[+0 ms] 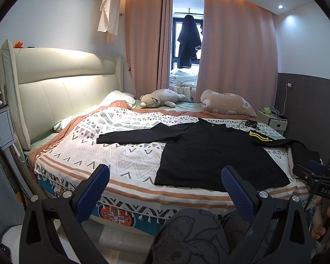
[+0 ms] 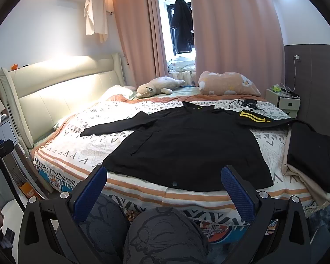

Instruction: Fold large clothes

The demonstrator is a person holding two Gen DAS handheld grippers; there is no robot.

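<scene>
A large black shirt [image 1: 213, 154] [image 2: 187, 145] lies spread flat on the patterned bedspread [image 1: 121, 154] [image 2: 77, 136], both sleeves stretched out and its hem toward me. A yellow badge [image 1: 258, 136] [image 2: 254, 116] marks its right shoulder. My left gripper [image 1: 165, 176] hovers open before the bed's near edge, left of the hem, with nothing between its blue pads. My right gripper [image 2: 164, 176] is open too, short of the hem's middle, empty. The right gripper's body [image 1: 319, 182] shows at the left wrist view's right edge.
A stack of folded black and beige clothes [image 2: 310, 154] sits on the bed's right corner. A plush toy [image 2: 158, 87], a pillow [image 2: 226, 84] and a black cable [image 2: 246, 103] lie beyond the shirt. A nightstand [image 2: 282, 102] stands right. The person's patterned knees [image 2: 162, 237] are below the grippers.
</scene>
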